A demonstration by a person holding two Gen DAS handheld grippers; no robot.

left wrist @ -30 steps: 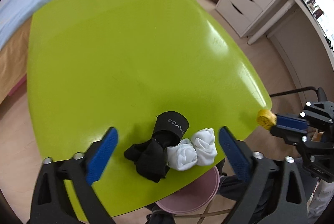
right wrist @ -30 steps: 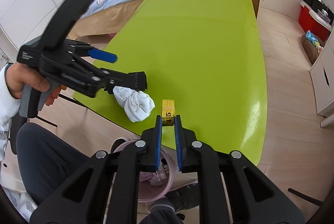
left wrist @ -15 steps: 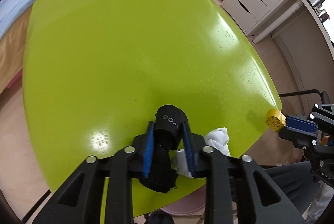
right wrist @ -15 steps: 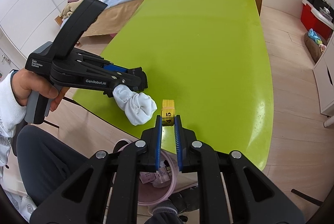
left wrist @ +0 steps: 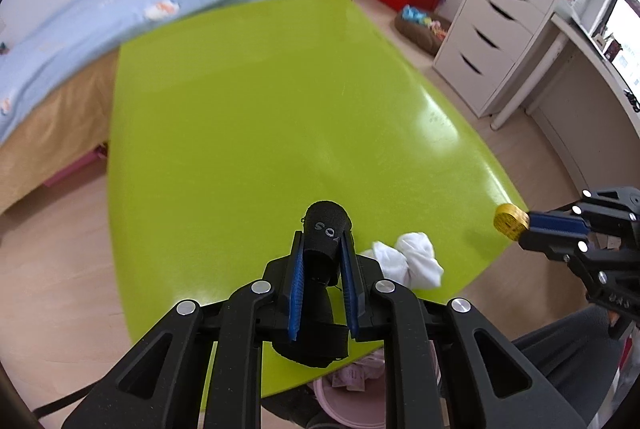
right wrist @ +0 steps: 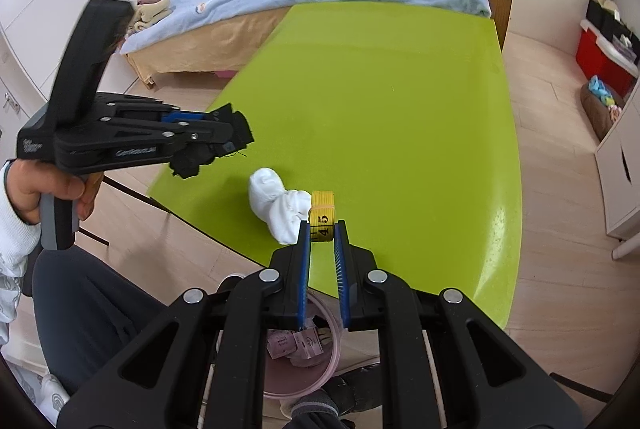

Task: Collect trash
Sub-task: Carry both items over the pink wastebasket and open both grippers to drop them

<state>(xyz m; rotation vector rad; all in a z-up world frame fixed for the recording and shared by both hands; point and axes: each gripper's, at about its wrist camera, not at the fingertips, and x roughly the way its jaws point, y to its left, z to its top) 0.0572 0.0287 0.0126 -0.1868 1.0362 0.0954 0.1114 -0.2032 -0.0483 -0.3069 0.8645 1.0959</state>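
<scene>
Left gripper (left wrist: pixel 322 249) closing on black rolled sock (left wrist: pixel 326 225), lifted off green bench (left wrist: pixel 260 117); right gripper (right wrist: pixel 321 229) clamps yellow tape-measure roll (right wrist: pixel 322 217). Next, probably: drop into pink bin (right wrist: pixel 334 353).

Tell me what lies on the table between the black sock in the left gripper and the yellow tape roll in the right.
The white sock, lying on the green table, seen in both wrist views.

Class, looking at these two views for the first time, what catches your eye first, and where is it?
The bright green table fills both views. The left gripper, its jaws closing, holds a black sock above the table's near edge. The right gripper pinches a yellow tape roll beside a white sock bundle.
</scene>
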